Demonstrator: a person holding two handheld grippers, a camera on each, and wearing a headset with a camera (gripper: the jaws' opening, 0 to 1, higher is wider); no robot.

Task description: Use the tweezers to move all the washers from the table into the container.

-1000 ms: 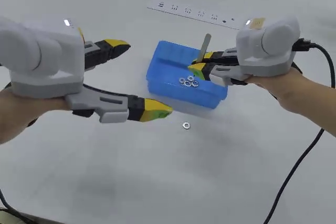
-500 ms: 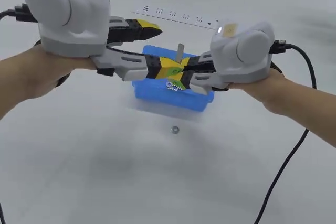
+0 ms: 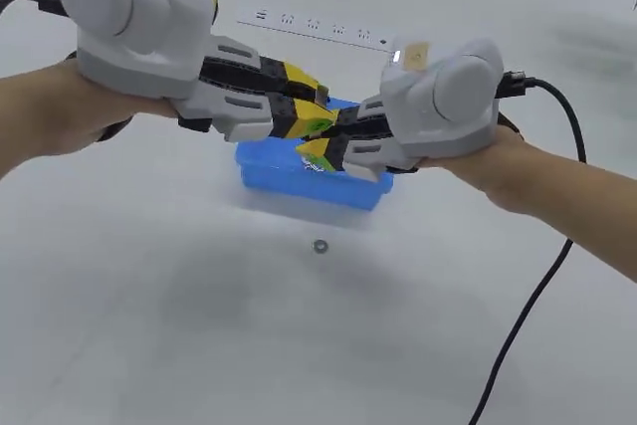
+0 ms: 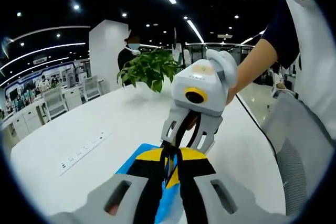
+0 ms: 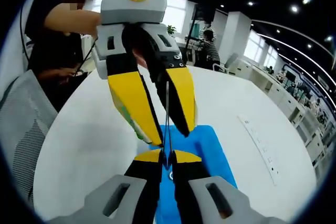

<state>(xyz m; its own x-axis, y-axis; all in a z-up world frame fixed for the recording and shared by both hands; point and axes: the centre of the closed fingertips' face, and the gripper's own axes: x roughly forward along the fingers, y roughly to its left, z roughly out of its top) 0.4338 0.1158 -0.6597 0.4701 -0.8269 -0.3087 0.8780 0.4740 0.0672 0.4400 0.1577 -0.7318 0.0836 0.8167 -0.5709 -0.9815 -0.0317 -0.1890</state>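
Above the blue container [image 3: 299, 178] my two grippers meet tip to tip. My right gripper [image 3: 317, 151] comes in from the right, shut on thin metal tweezers [image 5: 167, 114] that rise straight from its jaws. From the left, my left gripper [image 3: 318, 106] has its yellow-tipped jaws closed around the same tweezers. The right gripper view faces the left gripper [image 5: 170, 135] head-on over the container [image 5: 207, 145]. The left gripper view faces the right gripper [image 4: 181, 142]. One washer [image 3: 319, 246] lies on the white table in front of the container.
A white power strip [image 3: 314, 25] lies behind the container. A black cable [image 3: 542, 266] trails from the right gripper across the table's right side. A potted plant [image 4: 149, 69] stands far off, and a person is beyond it.
The left gripper's jaws have closed from wide open onto the tweezers at the right gripper's tips. Both grippers drifted slightly left over the container.
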